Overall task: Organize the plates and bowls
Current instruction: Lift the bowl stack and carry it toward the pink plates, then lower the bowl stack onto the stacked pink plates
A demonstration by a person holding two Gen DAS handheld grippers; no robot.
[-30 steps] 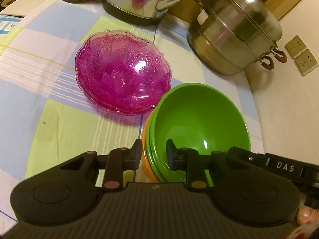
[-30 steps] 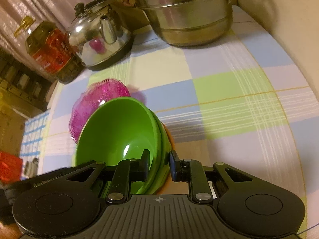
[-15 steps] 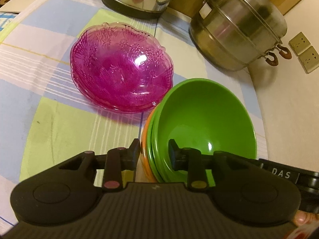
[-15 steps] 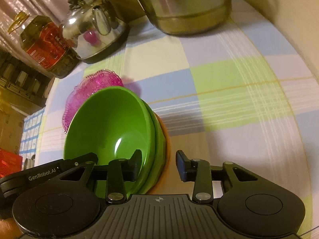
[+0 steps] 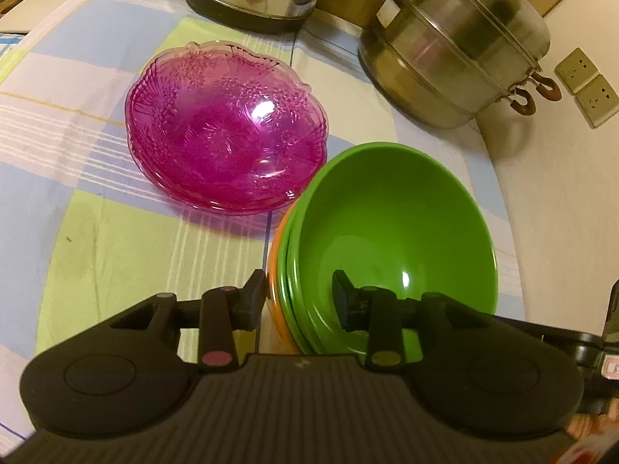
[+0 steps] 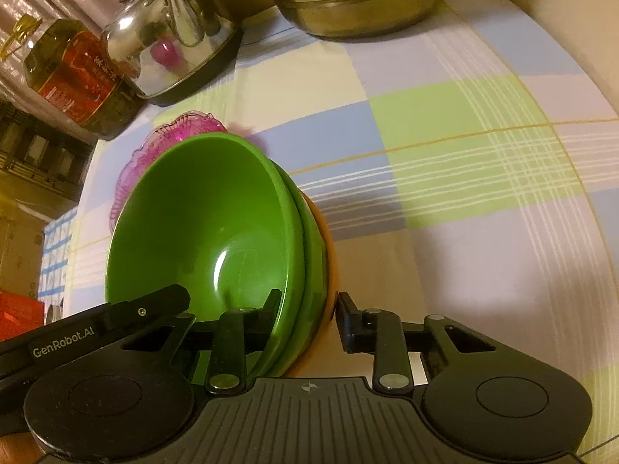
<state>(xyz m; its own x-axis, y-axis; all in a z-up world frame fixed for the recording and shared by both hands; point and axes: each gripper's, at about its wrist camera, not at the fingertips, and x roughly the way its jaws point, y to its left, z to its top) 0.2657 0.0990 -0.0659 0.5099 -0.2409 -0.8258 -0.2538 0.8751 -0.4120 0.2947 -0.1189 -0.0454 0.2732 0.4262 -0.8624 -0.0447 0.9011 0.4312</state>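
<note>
A stack of green bowls [image 5: 390, 232] nested in an orange bowl [image 5: 276, 266] sits on the checked tablecloth; it also shows in the right wrist view [image 6: 209, 224]. Pink glass plates [image 5: 226, 123] lie stacked just beyond it, partly hidden behind the green stack in the right wrist view [image 6: 154, 147]. My left gripper [image 5: 300, 294] is open, its jaws straddling the near rim of the stack with a gap on each side. My right gripper [image 6: 309, 313] is open, its jaws straddling the opposite rim without pinching it.
A steel kettle [image 6: 170, 46] and an oil bottle [image 6: 73, 77] stand at the back. A large steel steamer pot [image 5: 456, 46] stands at the back right near wall sockets [image 5: 588, 85]. The cream wall borders the table on that side.
Both grippers have opened around the bowl stack's rims. The right jaws were nearly closed on the rim and now stand wide apart. The stack sits lower, resting on the cloth.
</note>
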